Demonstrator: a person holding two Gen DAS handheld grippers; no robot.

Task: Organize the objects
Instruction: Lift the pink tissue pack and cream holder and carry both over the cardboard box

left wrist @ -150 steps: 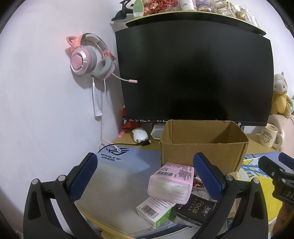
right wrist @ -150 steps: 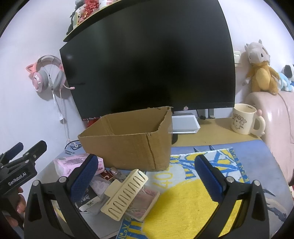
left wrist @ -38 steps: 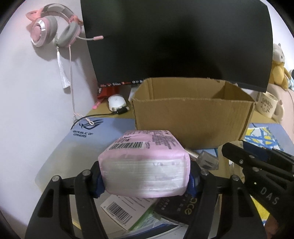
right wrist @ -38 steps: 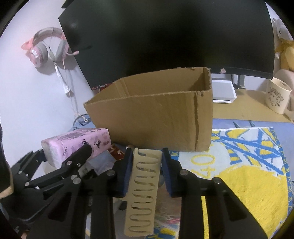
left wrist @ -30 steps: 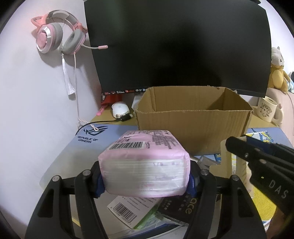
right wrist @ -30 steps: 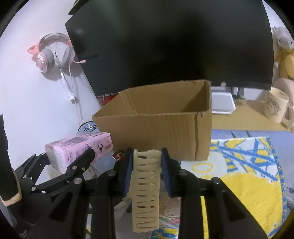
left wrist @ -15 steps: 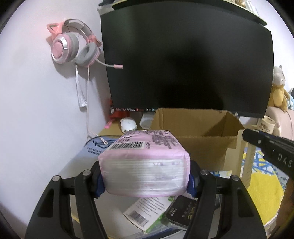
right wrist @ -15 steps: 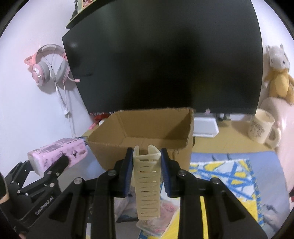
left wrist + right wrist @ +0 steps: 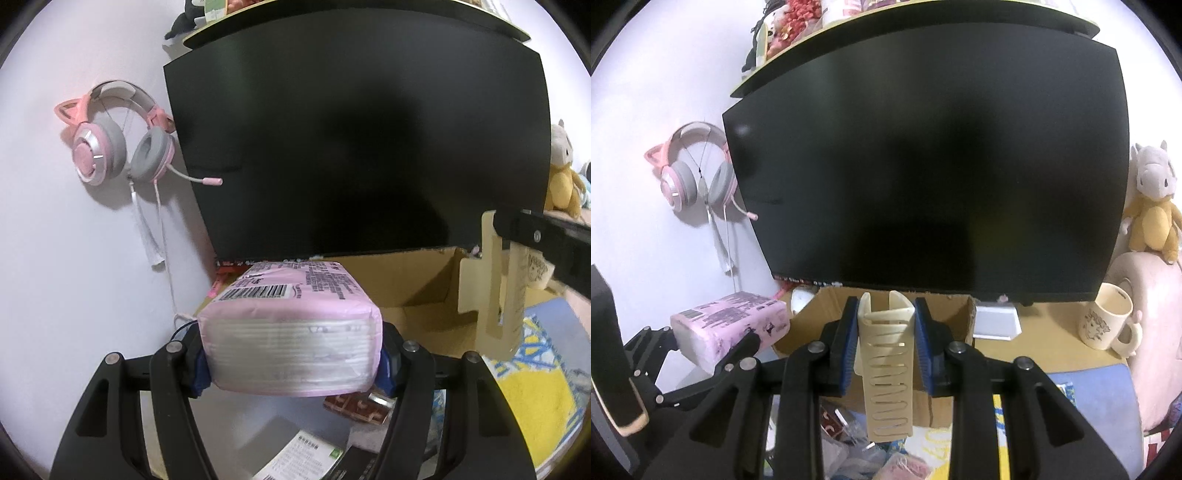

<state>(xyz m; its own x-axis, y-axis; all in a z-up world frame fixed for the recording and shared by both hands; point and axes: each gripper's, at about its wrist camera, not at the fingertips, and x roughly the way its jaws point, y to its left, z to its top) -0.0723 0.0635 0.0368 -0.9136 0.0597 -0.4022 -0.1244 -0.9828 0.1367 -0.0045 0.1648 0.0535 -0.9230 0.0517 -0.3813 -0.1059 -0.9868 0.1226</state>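
My left gripper [image 9: 291, 354] is shut on a pink tissue pack [image 9: 291, 332] with a barcode on top, held in the air at the left front of an open cardboard box [image 9: 424, 291]. My right gripper [image 9: 886, 343] is shut on a cream slotted plastic holder [image 9: 888, 369], held upright above the box's front wall [image 9: 934, 406]. The holder [image 9: 491, 295] and the right gripper's black frame show at the right of the left wrist view. The tissue pack [image 9: 727, 325] shows at the left of the right wrist view.
A large black monitor [image 9: 923, 166] stands behind the box under a shelf. Pink cat-ear headphones [image 9: 114, 147] hang on the wall at left. A cream mug [image 9: 1108, 321] and plush toy [image 9: 1152, 210] are at right. Small boxes and packets [image 9: 354, 410] lie on the desk below, on a blue and yellow mat [image 9: 532, 387].
Both grippers have risen with their loads and moved toward the box. The box now sits lower in both views, with its opening visible beyond the tissue pack and the holder.
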